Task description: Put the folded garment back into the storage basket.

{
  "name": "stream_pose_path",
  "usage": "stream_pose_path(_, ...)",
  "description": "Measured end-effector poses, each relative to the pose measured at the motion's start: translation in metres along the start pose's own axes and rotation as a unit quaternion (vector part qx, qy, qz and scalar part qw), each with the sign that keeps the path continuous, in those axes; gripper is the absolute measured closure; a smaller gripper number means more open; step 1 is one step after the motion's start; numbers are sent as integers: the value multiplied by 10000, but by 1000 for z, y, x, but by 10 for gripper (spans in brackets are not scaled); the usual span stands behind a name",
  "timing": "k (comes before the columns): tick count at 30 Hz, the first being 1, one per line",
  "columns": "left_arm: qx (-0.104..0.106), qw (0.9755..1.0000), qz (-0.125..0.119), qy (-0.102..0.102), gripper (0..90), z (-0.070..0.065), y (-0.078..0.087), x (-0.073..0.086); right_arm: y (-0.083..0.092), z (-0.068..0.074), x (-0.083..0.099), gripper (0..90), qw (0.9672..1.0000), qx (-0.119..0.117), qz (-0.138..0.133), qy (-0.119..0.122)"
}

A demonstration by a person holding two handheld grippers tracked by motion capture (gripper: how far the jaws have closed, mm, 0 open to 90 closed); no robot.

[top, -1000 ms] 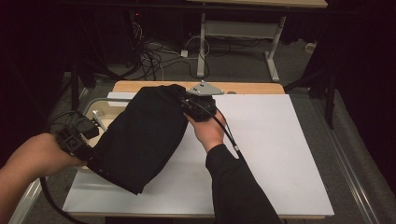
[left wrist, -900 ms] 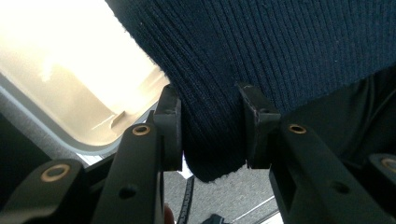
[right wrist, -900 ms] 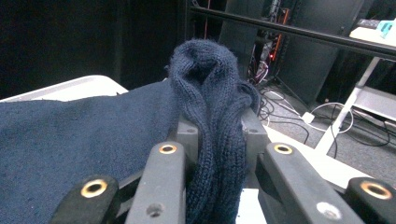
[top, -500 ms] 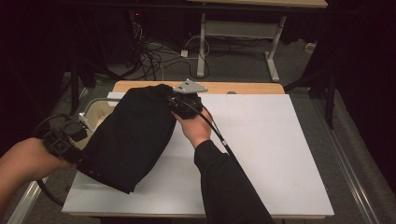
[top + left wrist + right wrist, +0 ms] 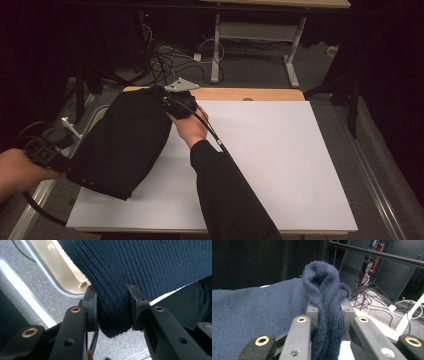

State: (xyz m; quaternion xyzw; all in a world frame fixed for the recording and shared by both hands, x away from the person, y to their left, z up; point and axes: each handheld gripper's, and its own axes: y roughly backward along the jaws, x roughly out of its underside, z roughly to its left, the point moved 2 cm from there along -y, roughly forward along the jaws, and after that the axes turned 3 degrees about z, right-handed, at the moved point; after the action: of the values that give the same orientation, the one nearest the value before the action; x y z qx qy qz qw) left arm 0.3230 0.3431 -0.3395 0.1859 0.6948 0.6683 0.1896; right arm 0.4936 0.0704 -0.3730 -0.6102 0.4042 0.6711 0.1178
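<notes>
Two tongs and one knit are at work on one bench, which carries a white sheet over a wooden top.

Nearest, at about eight o'clock in the high view, the left tongs grip the near corner of the knit just off the bench's left edge. In the left gripper view the left tongs are drawn in on a thick fold of the knit, both pads pressing into the ribbed hem, with a beige tray rim and grey floor behind.

The knit is dark navy, almost black from above, finely ribbed, lying as one long folded slab from eight o'clock toward eleven o'clock across the bench's left part, its near end overhanging the edge.

Farther off, at about eleven o'clock, the right tongs hold the knit's far end near the bench's back edge. In the right gripper view the right tongs are closed narrow on a bunched roll of the knit that stands up between the pads.
</notes>
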Motion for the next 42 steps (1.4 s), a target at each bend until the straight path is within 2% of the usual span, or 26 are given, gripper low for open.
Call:
stream_pose_path(5, -17, 9999, -69, 111, 629, 9, 2, 5, -16, 2, -5, 768, 9999, -81, -14, -71)
stream_pose_path(6, -28, 9999, -84, 129, 629, 11, 3, 6, -24, 4, -8, 768, 9999, -115, 10, -38)
stream_pose_path(14, 16, 9991, -187, 374, 630, 29, 2, 20, -48, 14, -21, 768, 9997, -260, 22, 41)
stream_pose_path(15, 37, 9987, -216, 455, 629, 33, 0, 24, -57, 18, -21, 768, 9995, -303, 80, 72)
stream_pose_path(21, 109, 9984, -171, 534, 629, 42, -14, 31, -76, 25, -11, 768, 9990, -336, 275, 70)
stream_pose_path(22, 143, 9985, -153, 499, 628, 42, -16, 31, -79, 25, -9, 767, 9989, -329, 330, 63)
stream_pose_path(23, 190, 9985, -143, 483, 628, 41, -18, 31, -83, 22, -5, 768, 9985, -404, 359, -80)
stream_pose_path(26, 226, 9988, -155, 395, 627, 37, -21, 28, -86, 18, -4, 767, 9983, -430, 376, -144)
stream_pose_path(28, 272, 9987, -211, 365, 625, 34, -20, 26, -89, 14, -8, 767, 9985, -360, 421, -22)
stream_pose_path(32, 232, 9987, -259, 376, 623, 33, -21, 22, -91, 12, -14, 764, 9986, -321, 419, 29)
stream_pose_path(36, 259, 9985, -286, 387, 615, 34, -28, 22, -98, 14, -8, 758, 9980, -294, 549, 81)
stream_pose_path(37, 273, 9986, -286, 363, 606, 34, -30, 22, -104, 13, -1, 747, 9973, -297, 676, 2)
stream_pose_path(40, 284, 9986, -283, 338, 598, 35, -34, 22, -108, 11, 5, 740, 9966, -291, 764, -126)
stream_pose_path(42, 273, 9986, -257, 362, 580, 35, -34, 22, -108, 10, 7, 688, 9966, -285, 745, -203)
